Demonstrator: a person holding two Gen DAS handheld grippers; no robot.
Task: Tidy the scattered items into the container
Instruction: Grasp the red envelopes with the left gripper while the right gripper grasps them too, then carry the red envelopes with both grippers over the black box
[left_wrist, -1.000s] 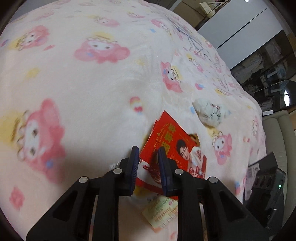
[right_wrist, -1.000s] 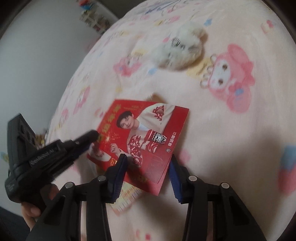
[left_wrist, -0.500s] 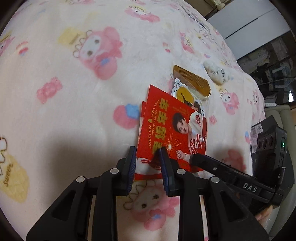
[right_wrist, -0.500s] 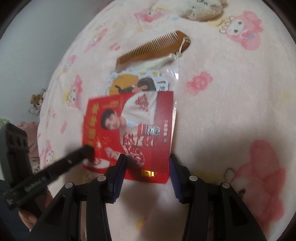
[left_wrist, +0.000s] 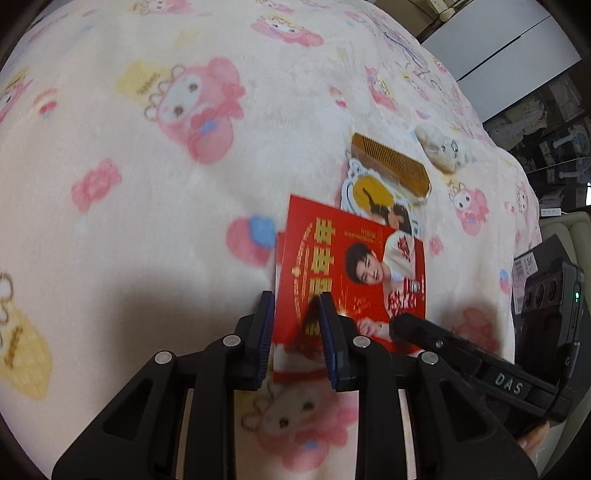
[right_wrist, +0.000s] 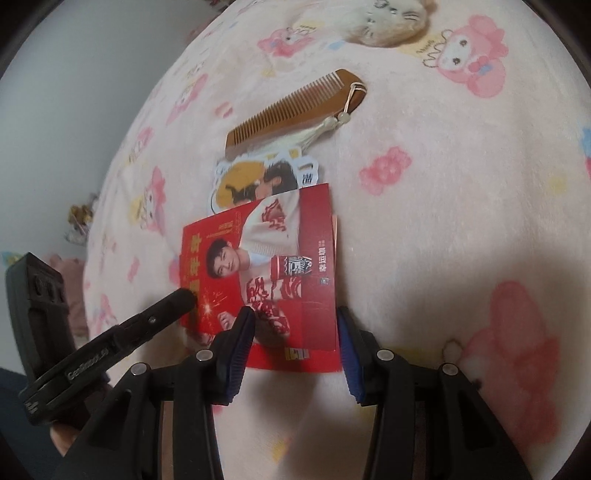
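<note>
Since both tongs straddle the red envelopes (right_wrist: 273, 273) lying flat on the blanket (left_wrist: 147, 229), left gripper (left_wrist: 295, 325) narrowly parted, right gripper (right_wrist: 295, 332) wider, neither seems clamped; no container shows.

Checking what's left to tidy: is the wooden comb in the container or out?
Out: the wooden comb lies on the blanket, next to the sticker. No container is in view.

Your left gripper (left_wrist: 297, 314) sits low at centre frame, angled downward, jaws narrowly parted. Your right gripper (right_wrist: 295, 330) sits low at centre too, jaws wider, pads clear.
</note>
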